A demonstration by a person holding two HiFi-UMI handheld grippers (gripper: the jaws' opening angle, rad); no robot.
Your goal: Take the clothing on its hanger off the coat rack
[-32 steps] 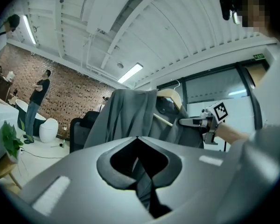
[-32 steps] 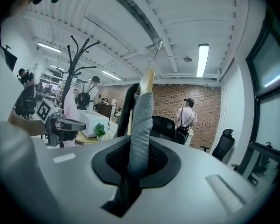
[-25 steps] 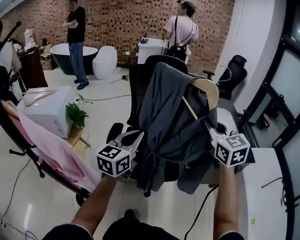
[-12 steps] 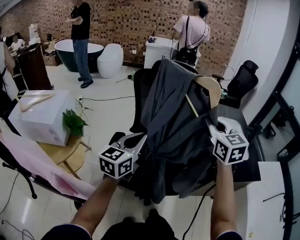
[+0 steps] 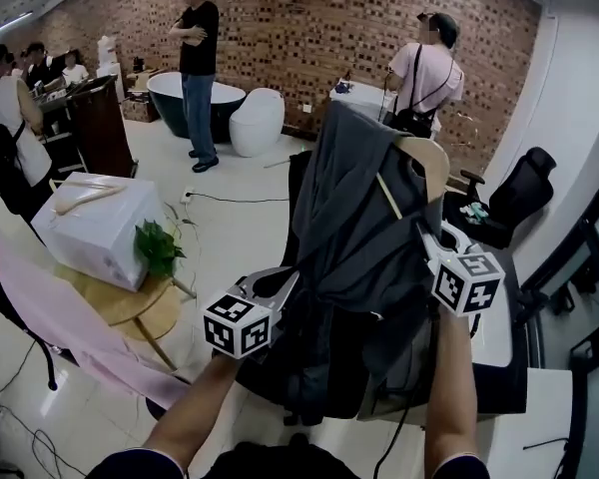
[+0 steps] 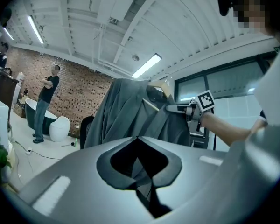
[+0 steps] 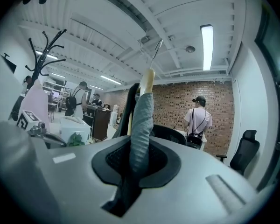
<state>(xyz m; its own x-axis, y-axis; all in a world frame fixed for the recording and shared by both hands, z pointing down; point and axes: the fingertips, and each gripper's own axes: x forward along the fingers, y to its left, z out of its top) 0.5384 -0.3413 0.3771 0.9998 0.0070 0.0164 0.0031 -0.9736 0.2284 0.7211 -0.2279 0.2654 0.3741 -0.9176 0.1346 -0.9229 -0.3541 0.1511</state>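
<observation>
A grey garment (image 5: 364, 223) hangs on a wooden hanger (image 5: 427, 164), carried free in the air between both grippers. My left gripper (image 5: 283, 285) is shut on the garment's lower left edge; in the left gripper view grey fabric (image 6: 143, 171) fills the gap behind the closed tips. My right gripper (image 5: 426, 240) is shut on the cloth-covered hanger shoulder (image 7: 141, 120); the bare wooden end (image 7: 149, 80) and wire hook (image 7: 151, 48) rise above it. The black coat rack (image 7: 41, 50) stands off to the left with a pink garment (image 7: 35, 99) on it, apart from the hanger.
A black office chair (image 5: 314, 372) sits right behind the garment. On the left, a white box (image 5: 95, 230) and a plant (image 5: 158, 248) stand on a round wooden table. Pink cloth (image 5: 55, 319) trails at lower left. A desk (image 5: 499, 332) is at right. People stand along the brick wall.
Both grippers have carried the garment and hanger sideways away from the coat rack. The rack's black pole and pink garment have slid toward the left edge of the head view.
</observation>
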